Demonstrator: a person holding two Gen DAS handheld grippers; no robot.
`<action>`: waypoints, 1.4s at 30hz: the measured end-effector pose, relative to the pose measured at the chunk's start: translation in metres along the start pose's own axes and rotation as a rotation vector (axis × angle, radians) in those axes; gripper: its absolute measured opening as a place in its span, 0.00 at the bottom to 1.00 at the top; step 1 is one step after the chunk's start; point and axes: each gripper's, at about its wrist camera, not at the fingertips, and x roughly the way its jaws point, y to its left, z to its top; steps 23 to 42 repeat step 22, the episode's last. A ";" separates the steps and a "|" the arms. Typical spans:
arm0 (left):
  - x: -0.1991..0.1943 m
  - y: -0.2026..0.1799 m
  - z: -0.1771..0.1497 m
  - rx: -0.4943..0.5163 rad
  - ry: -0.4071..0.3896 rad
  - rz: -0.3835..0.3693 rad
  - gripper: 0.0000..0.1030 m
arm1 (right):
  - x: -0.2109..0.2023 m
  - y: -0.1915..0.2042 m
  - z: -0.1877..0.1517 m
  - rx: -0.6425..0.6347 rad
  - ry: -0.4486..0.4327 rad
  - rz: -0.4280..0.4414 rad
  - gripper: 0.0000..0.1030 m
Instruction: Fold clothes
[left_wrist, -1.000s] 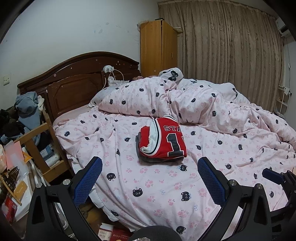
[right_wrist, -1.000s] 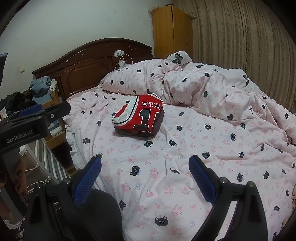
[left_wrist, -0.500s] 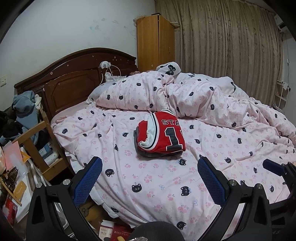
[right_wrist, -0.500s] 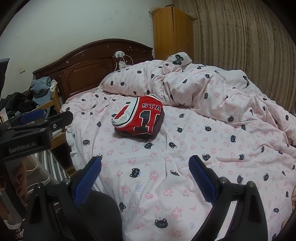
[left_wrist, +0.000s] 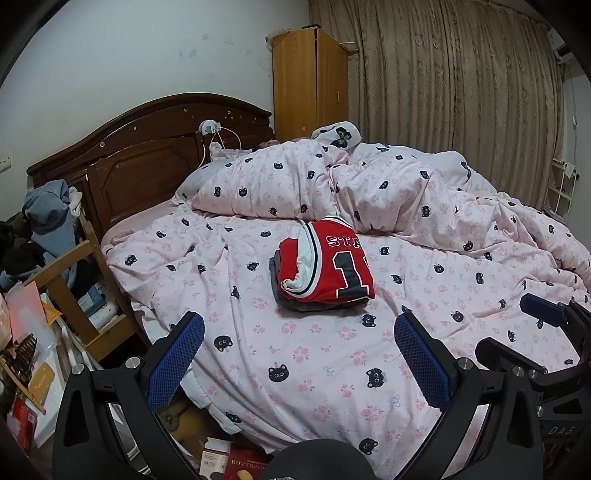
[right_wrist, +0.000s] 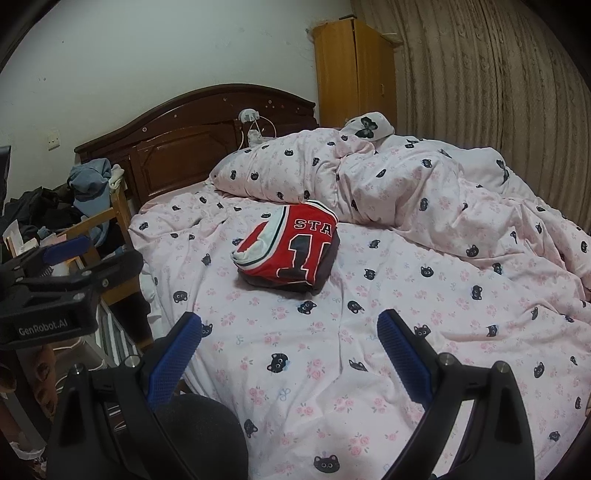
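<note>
A folded red jersey with a white and black trim lies on a folded dark grey garment in the middle of the bed; both also show in the right wrist view, the jersey on top of the grey one. My left gripper is open and empty, held over the near edge of the bed, well short of the stack. My right gripper is open and empty too, over the quilt in front of the stack. The left gripper's body shows at the left of the right wrist view.
The bed carries a pink cat-print quilt, bunched up high at the back. A dark wooden headboard stands behind. A wooden chair piled with clothes and boxes on the floor crowd the left side. A wooden cabinet and curtains stand behind.
Both grippers have drawn back a little from the bed and tilted up slightly; the stack sits a bit farther off. Both stay open and empty.
</note>
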 end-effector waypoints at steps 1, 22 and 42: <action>0.001 0.000 0.000 0.000 0.001 -0.002 0.99 | 0.001 0.001 0.001 -0.003 -0.002 0.000 0.95; 0.005 0.002 0.001 0.007 -0.003 -0.015 0.99 | 0.007 0.006 0.009 -0.015 -0.014 0.015 0.98; 0.005 0.002 0.001 0.007 -0.003 -0.015 0.99 | 0.007 0.006 0.009 -0.015 -0.014 0.015 0.98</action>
